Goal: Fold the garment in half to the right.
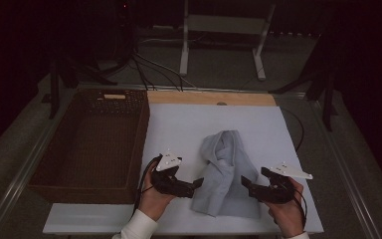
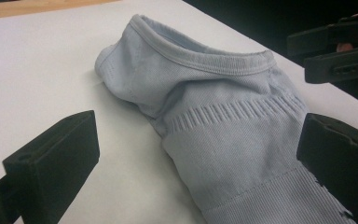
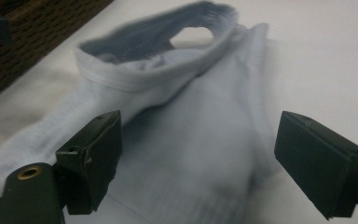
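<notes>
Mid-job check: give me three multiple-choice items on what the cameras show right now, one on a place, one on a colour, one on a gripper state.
1. Where does the wicker basket stand relative to the garment?
A. On the left gripper's side of it
B. On the right gripper's side of it
C. On top of it

2. What colour is the garment?
A. Dark red
B. Pale blue
C. Yellow

3. How do the left gripper and right gripper stand?
A. Both clamped on the garment
B. One holds the basket
C. Both open at the garment's edges

Answers:
1. A, the high view shows the basket on the table beyond the left gripper.
2. B, the ribbed fabric reads pale blue in both gripper views.
3. C, each gripper view shows its jaws spread wide with fabric between, not pinched.
</notes>
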Motion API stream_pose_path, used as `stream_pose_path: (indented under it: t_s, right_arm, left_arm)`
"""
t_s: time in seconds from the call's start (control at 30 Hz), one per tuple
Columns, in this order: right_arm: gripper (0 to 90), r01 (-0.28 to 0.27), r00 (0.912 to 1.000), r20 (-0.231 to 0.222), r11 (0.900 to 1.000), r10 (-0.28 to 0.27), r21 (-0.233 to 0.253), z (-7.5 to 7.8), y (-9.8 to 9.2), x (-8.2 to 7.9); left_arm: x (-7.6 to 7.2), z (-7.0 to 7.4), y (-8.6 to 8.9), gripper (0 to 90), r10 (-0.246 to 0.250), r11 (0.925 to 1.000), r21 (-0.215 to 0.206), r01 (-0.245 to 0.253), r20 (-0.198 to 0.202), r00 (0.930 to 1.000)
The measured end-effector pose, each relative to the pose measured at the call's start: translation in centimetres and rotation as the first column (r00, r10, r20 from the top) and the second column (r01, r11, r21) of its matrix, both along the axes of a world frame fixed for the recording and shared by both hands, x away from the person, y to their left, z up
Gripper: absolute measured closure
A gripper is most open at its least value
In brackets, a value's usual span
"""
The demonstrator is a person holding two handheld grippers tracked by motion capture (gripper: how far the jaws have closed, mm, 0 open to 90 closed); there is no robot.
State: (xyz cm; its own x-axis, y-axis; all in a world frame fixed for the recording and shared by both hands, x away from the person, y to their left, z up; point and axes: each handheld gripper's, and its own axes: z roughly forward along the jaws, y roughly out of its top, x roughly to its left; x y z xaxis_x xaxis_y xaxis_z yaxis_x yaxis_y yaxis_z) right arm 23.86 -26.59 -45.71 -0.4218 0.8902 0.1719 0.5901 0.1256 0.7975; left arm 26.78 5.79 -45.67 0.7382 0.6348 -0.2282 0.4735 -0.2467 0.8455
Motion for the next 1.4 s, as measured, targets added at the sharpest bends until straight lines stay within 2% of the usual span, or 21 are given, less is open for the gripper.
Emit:
stream_pose_path:
  t_s: [0.33, 0.6, 0.77, 0.97, 1.07, 1.17, 1.4]
  right_arm:
    - [16.2, -0.055, 0.9984, -0.009, 0.998, 0.055, 0.015, 0.7, 2.5, 1.2]
    - [24.4, -0.076, 0.9964, -0.035, 0.997, 0.077, 0.015, 0.7, 3.8, 2.2]
    - [34.9, -0.091, 0.9932, -0.072, 0.996, 0.091, 0.016, 0.4, 4.4, 2.7]
    - [62.7, -0.118, 0.987, -0.105, 0.992, 0.122, 0.046, 0.2, 4.4, 3.0]
    - [76.9, -0.115, 0.9873, -0.106, 0.993, 0.118, 0.034, 0.3, 4.3, 3.1]
    - [81.3, -0.111, 0.9891, -0.096, 0.994, 0.112, 0.015, 0.5, 4.1, 3.2]
    - [81.9, -0.104, 0.9925, -0.067, 0.995, 0.103, -0.009, 1.4, 3.7, 3.7]
  left_arm:
    - [-0.1, 0.1, 0.1, 0.3, 0.0, 1.0, -0.002, 0.0, 0.011, 0.9999]
    - [-0.2, 0.1, 0.0, 0.3, -0.004, 1.0, -0.004, 0.004, 0.016, 0.9999]
    - [-0.2, 0.0, 0.1, 0.3, -0.006, 1.0, -0.003, 0.006, 0.018, 0.9998]
    - [-0.2, 0.0, 0.0, 0.3, -0.017, 0.9998, -0.006, 0.017, 0.021, 0.9996]
    - [-0.2, -0.1, -0.1, 0.4, -0.02, 0.9998, -0.009, 0.02, 0.024, 0.9995]
    - [-0.3, -0.1, -0.2, 0.4, -0.022, 0.9997, -0.009, 0.022, 0.026, 0.9994]
    - [-0.3, 0.0, -0.1, 0.4, -0.014, 0.9997, -0.019, 0.015, 0.022, 0.9997]
